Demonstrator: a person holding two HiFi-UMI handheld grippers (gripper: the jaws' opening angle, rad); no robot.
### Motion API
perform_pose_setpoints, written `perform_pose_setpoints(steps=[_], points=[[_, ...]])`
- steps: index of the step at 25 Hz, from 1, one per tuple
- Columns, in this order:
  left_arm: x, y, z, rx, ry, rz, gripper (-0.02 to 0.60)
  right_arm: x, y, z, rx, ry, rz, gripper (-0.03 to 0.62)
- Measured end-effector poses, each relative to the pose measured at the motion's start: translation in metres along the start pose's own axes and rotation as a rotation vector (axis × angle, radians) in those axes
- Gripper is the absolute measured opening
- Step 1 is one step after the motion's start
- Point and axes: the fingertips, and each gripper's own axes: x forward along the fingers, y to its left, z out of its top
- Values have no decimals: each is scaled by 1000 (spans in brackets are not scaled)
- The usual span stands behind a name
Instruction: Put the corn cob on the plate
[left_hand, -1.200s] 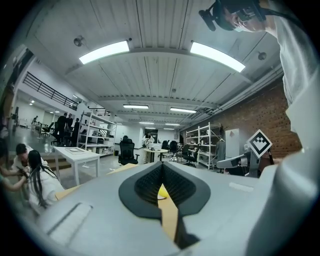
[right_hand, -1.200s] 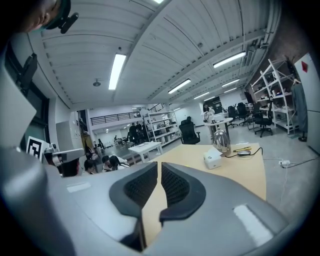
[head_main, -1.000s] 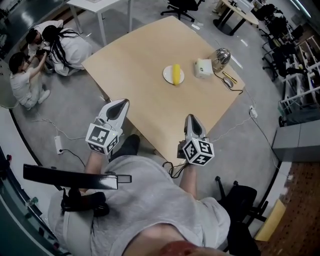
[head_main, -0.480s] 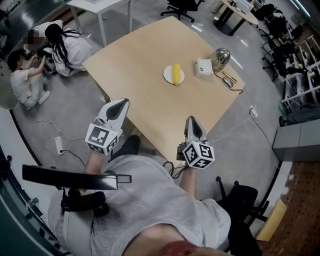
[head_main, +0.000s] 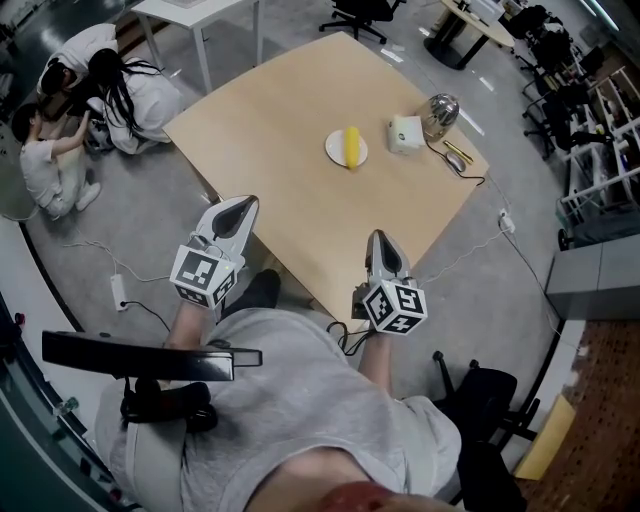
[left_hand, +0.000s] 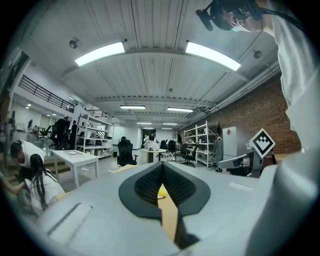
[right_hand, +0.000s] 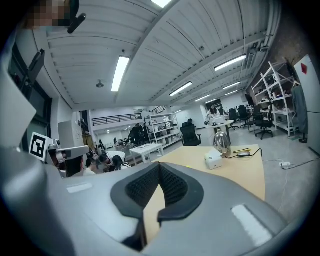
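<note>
Judging by the layout, the placing step looks complete. The corn cob (head_main: 352, 147) lies across the small white plate (head_main: 334, 151), which sits on the wooden counter (head_main: 270, 130) in the upper middle of the head view. A white box (head_main: 406, 134) and a shiny metal vessel (head_main: 443, 113) stand just to the right of the plate, apart from it.

Both tools are well short of the plate, at the near edge of the counter in the middle of the frame. The left gripper (head_main: 240, 208) has its jaws closed tip to tip, with nothing between the pads. Only the counter and a sliver of the yellow cob far off show through the slit below the tips. The right gripper (head_main: 381, 240) is likewise closed and empty, and its own view shows the pads meeting over bare counter.

Assessment: nothing is left to carry. The next move, if any, calls only for keeping both tools clear of the plate so the cob is not knocked off it.

Compared with the earlier frames, the cob, plate, box and vessel sit exactly as they did. Both grippers hold nearly the same spots. The only clear change is among the people on the floor (head_main: 120, 90) at upper left, who have shifted position.
</note>
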Motion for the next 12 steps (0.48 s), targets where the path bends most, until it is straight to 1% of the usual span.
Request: perform_pose_setpoints(steps=[12], points=[[-4,2,1,2,7,4,20,2,7,-1,7,4,16,6]])
